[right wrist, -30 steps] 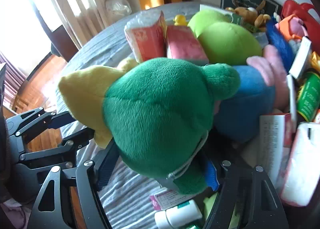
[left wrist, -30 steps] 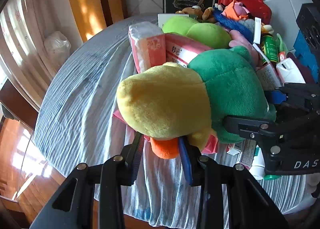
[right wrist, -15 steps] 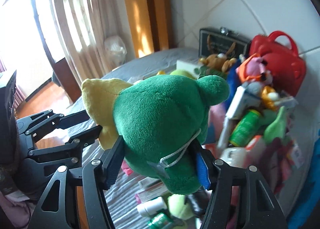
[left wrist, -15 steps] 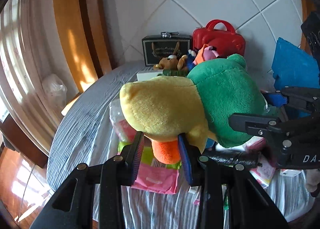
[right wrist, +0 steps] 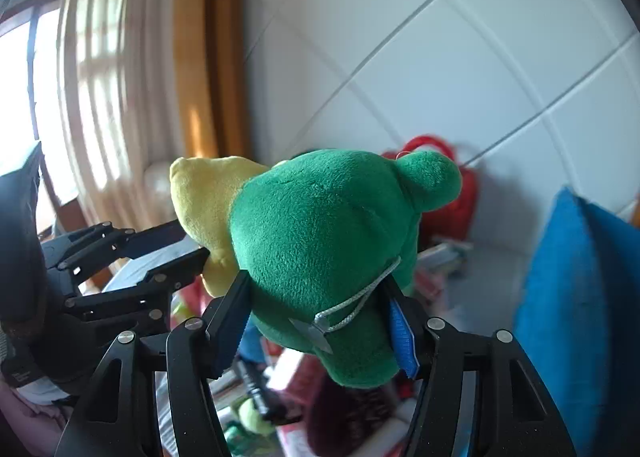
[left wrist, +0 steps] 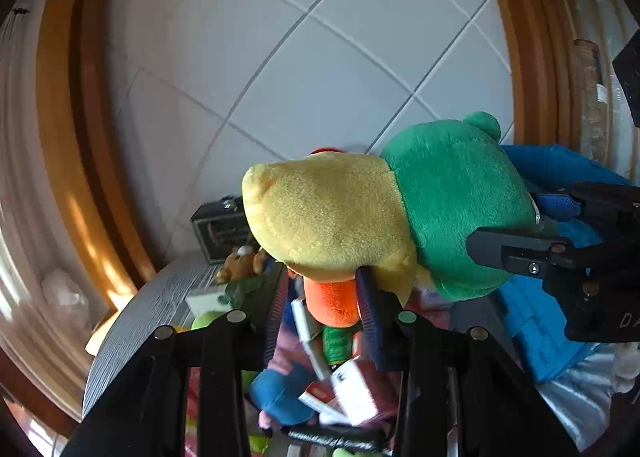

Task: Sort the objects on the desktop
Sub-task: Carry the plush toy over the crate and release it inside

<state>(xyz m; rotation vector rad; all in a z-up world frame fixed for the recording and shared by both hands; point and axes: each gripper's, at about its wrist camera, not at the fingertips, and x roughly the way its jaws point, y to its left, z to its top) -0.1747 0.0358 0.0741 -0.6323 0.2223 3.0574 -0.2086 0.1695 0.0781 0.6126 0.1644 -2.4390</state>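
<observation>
Both grippers hold one plush duck in the air, well above the table. Its yellow body (left wrist: pixel 328 209) fills the middle of the left wrist view, and its green head (right wrist: pixel 320 233) fills the right wrist view. My left gripper (left wrist: pixel 322 297) is shut on its orange foot. My right gripper (right wrist: pixel 320 321) is shut on the green head, near a grey cord and tag. The right gripper also shows at the right of the left wrist view (left wrist: pixel 568 233); the left one shows at the left of the right wrist view (right wrist: pixel 168 253).
Below lies a grey-clothed table (left wrist: pixel 132 321) crowded with plush toys, boxes and bottles. A blue case (right wrist: pixel 580 297) stands at the right, a red bag (right wrist: pixel 456 193) and a dark box (left wrist: pixel 218 229) at the tiled back wall. Curtains hang at the left.
Both grippers have lifted the plush duck higher and tilted upward. The table's clutter has dropped low in both views and the tiled wall now fills the background.
</observation>
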